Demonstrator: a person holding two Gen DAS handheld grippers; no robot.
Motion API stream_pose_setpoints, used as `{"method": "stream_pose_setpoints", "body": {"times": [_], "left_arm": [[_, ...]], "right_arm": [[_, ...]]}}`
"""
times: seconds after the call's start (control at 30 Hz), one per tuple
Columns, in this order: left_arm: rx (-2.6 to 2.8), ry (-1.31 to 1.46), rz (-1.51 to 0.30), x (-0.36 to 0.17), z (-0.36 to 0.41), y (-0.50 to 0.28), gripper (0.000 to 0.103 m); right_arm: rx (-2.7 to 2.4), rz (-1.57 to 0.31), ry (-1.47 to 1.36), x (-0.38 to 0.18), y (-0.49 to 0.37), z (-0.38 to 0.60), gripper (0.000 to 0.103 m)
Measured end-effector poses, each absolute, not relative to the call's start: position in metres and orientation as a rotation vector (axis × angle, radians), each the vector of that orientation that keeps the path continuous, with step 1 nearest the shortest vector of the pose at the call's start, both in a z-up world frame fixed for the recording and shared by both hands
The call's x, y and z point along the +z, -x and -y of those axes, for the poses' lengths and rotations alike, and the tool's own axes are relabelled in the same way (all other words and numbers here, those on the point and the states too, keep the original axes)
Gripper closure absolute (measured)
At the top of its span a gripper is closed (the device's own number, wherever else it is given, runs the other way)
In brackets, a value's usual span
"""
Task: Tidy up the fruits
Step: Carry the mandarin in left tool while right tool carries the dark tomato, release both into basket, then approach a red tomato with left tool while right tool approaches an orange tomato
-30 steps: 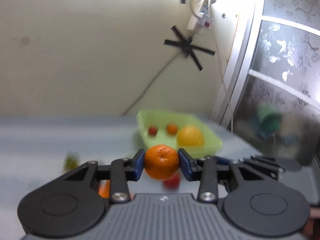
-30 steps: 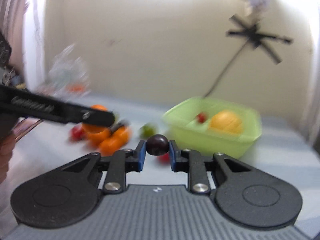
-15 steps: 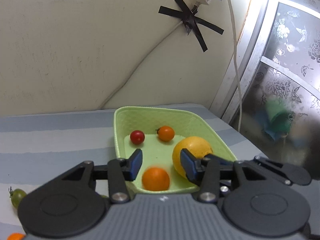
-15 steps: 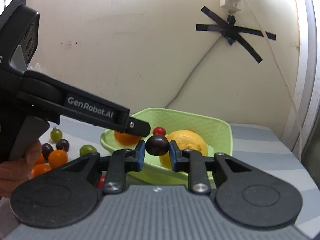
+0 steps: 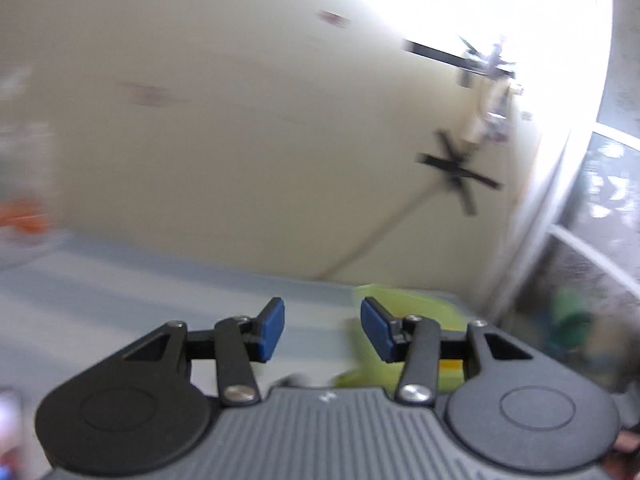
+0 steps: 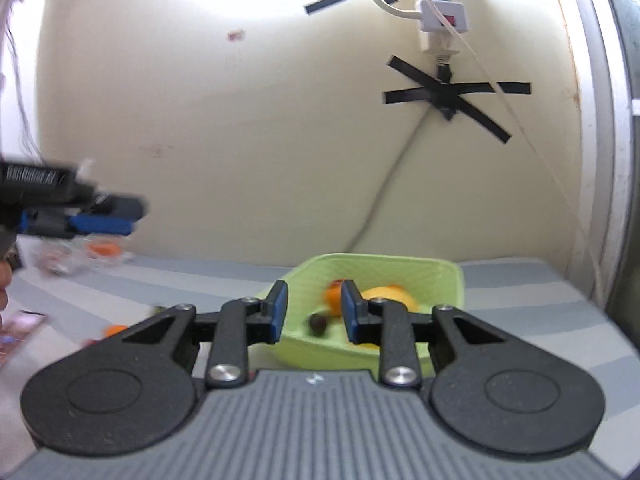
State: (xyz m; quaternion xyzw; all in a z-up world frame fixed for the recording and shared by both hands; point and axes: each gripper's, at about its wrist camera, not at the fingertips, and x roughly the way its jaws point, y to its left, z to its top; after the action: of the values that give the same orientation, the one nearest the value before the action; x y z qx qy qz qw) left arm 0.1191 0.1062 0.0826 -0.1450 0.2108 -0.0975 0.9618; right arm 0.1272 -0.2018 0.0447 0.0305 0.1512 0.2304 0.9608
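In the right wrist view my right gripper (image 6: pixel 313 312) is open and empty above the near side of the green basket (image 6: pixel 420 272). A small dark fruit (image 6: pixel 317 323) lies in the basket below the jaws, beside a large yellow fruit (image 6: pixel 390 295) and a blurred orange one (image 6: pixel 332 294). My left gripper shows in that view at the left edge (image 6: pixel 108 216), raised above the table. In the left wrist view my left gripper (image 5: pixel 322 332) is open and empty, and the basket (image 5: pixel 400 304) is a green blur at lower right.
Loose small fruits (image 6: pixel 114 330) lie blurred on the striped grey tablecloth left of the basket. A clear bag with orange fruit (image 6: pixel 102 250) sits at the far left by the wall. A cable and power strip (image 6: pixel 440 16) hang on the wall behind.
My right gripper opened and the dark fruit dropped into the basket. My left gripper, empty since releasing the orange, swung up and left away from the basket.
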Motion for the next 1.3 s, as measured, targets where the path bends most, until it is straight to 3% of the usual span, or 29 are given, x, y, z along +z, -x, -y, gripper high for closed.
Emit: {"method": "stream_pose_setpoints", "body": {"times": [0.2,0.33,0.47,0.8,0.9,1.03,1.07,1.1,1.13,1.3], "left_arm": [[-0.083,0.383,-0.528,0.033,-0.149,-0.066,0.060],[-0.125,0.394,-0.576,0.016,-0.149,-0.077,0.059],[-0.196,0.287,-0.569,0.011,-0.126,-0.091,0.049],[-0.187,0.162,-0.604,-0.004,-0.104,-0.114,0.050],[-0.210,0.175,-0.621,-0.007,-0.106,-0.116,0.053],[-0.195,0.190,-0.625,-0.009,-0.109,-0.118,0.073],[-0.198,0.200,-0.625,-0.010,-0.111,-0.118,0.072],[-0.198,0.205,-0.625,-0.010,-0.111,-0.118,0.073],[-0.193,0.202,-0.624,-0.009,-0.110,-0.116,0.073],[-0.254,0.205,-0.626,-0.005,-0.092,-0.085,0.073]], "right_arm": [[0.584,-0.411,-0.110,0.029,-0.090,0.175,0.072],[0.629,-0.506,-0.064,0.014,-0.080,0.143,0.072],[0.625,-0.512,0.033,0.011,-0.078,0.113,0.071],[0.616,-0.557,0.121,0.006,-0.103,0.093,0.069],[0.634,-0.554,0.132,0.006,-0.107,0.090,0.056],[0.654,-0.558,0.168,0.004,-0.110,0.082,0.056],[0.658,-0.567,0.177,0.002,-0.111,0.079,0.056],[0.655,-0.577,0.188,0.000,-0.112,0.077,0.065],[0.643,-0.579,0.204,-0.001,-0.112,0.075,0.066],[0.645,-0.547,0.203,0.005,-0.094,0.086,0.066]]}}
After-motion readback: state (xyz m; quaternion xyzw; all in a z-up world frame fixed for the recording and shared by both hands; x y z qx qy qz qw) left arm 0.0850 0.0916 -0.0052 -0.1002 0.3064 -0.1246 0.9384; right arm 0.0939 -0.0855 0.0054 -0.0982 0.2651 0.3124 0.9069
